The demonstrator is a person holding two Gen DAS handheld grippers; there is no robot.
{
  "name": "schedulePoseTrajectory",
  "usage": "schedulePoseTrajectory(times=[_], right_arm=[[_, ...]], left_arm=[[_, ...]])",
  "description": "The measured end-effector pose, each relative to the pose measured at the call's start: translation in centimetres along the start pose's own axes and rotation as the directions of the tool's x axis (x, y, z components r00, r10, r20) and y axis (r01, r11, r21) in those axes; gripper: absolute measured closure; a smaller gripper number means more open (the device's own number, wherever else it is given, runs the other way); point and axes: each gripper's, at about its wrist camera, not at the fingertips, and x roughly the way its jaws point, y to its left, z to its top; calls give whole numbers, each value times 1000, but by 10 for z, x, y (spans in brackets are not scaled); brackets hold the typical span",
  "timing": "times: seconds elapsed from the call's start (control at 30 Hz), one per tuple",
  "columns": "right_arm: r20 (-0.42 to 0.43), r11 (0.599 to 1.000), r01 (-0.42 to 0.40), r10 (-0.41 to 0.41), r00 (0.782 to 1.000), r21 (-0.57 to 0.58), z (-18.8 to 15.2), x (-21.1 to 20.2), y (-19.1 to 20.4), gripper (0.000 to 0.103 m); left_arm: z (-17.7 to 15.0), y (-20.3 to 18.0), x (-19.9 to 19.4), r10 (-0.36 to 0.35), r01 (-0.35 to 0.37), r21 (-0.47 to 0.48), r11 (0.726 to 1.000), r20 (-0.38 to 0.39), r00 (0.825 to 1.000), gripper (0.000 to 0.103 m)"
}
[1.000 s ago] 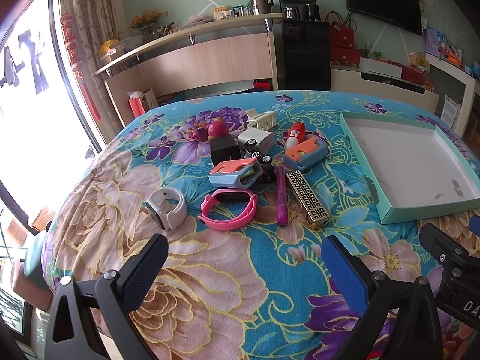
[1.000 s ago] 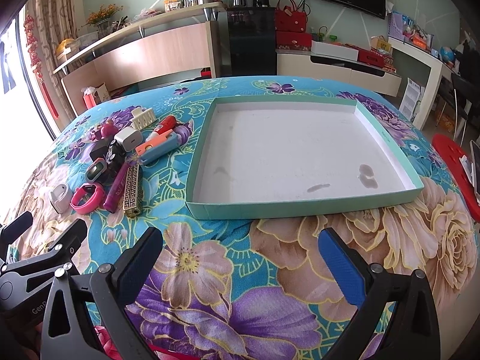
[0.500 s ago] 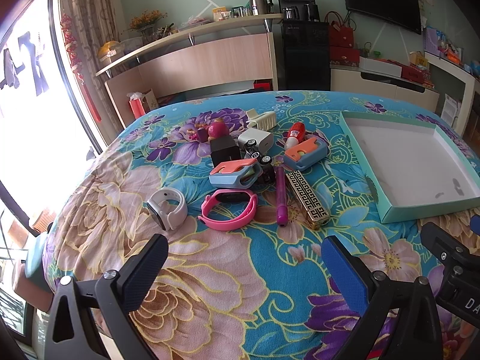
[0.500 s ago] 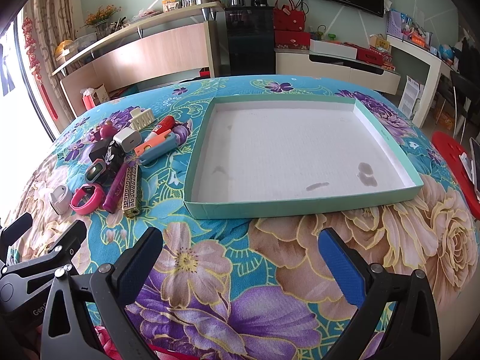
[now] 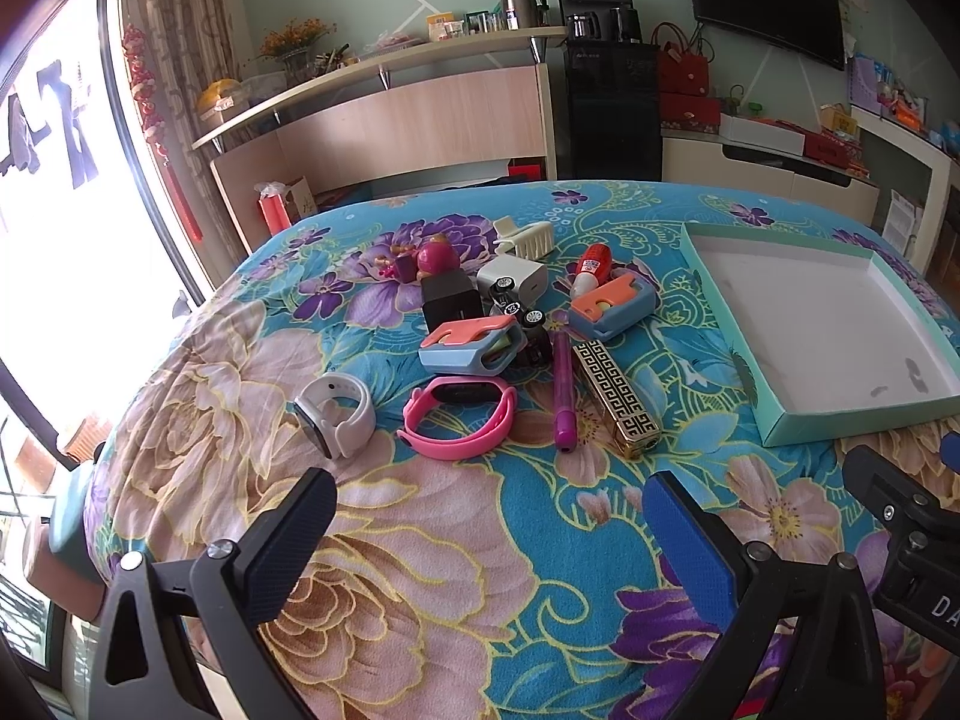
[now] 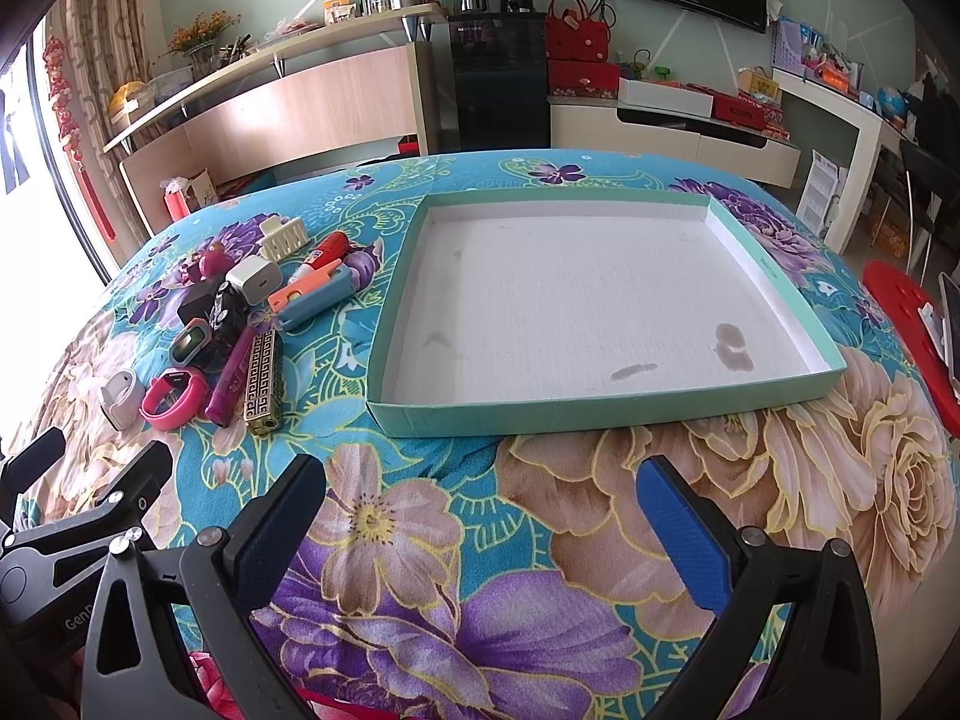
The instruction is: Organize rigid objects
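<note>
Both claws hang over the near edge of the flowered cloth with their jaws spread wide and nothing between them: the left gripper (image 5: 489, 510) faces the heap of small things, the right gripper (image 6: 480, 495) faces the tray (image 6: 606, 414). Just ahead of the left claw lie the white watch (image 5: 333, 414) and, beside it to the right, the pink band (image 5: 459, 423); both are light loops, rubbery and likely to flex, so a pinch across the stiffer watch body looks safer than one on the strap. Further right, ahead of the right-hand finger, the purple pen (image 5: 564, 390) and the gold patterned case (image 5: 618, 399) lie side by side, almost touching; they look hard, slim and smooth, best taken across the narrow width at mid-length, and the pen may roll. Beyond them the blue-and-orange cases (image 5: 471, 348), the white charger (image 5: 513, 279) and the hair clip (image 5: 531, 240) are crowded together. The shallow cardboard tray, holding nothing, sits directly ahead of the right claw, well right of the heap.
</note>
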Motion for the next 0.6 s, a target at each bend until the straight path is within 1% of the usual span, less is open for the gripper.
schedulePoseTrajectory(times=[0.6], right_arm=[[-1,1000,-1,1,1000,2,0,0,0,0]], left_arm=[[-1,1,0,0,0,2,1000,-2,1000,0]])
